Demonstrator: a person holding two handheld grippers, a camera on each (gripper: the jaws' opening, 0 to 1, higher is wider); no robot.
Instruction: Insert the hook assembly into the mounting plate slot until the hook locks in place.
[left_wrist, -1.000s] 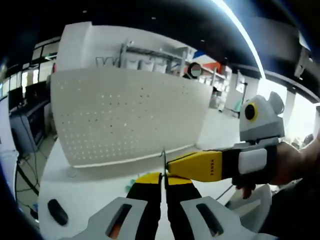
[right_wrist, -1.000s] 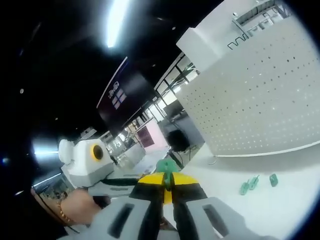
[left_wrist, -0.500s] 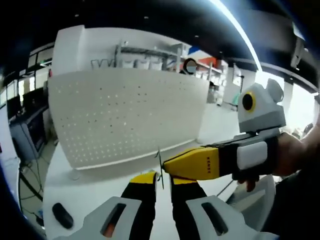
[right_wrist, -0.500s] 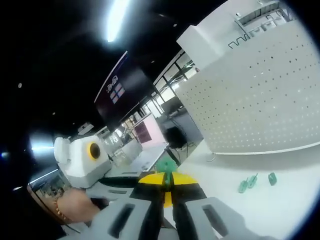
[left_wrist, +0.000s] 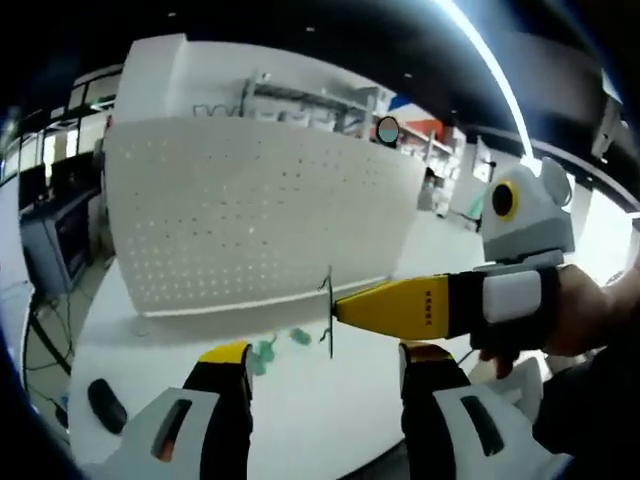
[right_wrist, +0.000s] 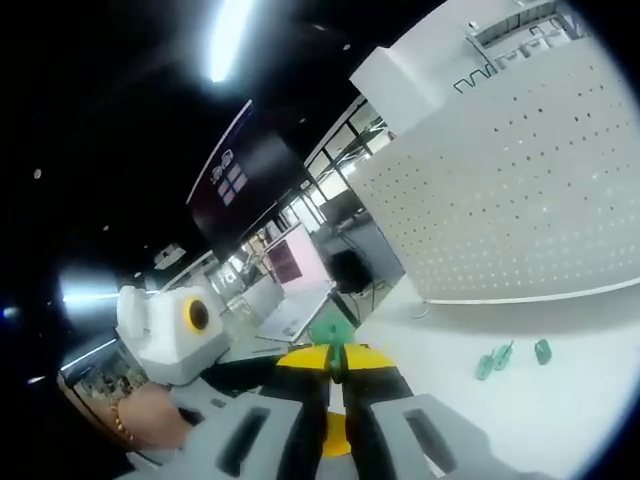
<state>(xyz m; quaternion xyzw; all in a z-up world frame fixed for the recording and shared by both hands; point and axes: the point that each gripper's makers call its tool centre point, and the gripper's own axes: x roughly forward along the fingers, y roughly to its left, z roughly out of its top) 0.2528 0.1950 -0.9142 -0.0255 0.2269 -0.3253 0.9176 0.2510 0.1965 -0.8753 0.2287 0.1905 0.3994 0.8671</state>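
Now left gripper (left_wrist: 325, 375) jaws spread wide, right gripper (right_wrist: 335, 372) clamping thin hook (left_wrist: 328, 312), before pegboard (left_wrist: 250, 220)

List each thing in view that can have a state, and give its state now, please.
left gripper: open, jaws wide apart, nothing between them.
right gripper: shut on the thin metal hook.
metal hook: held upright at the right gripper's tips, apart from the board.
pegboard: standing upright on the table, no hook in it.
green parts: lying loose on the table before the pegboard.
black object: lying on the table, untouched.
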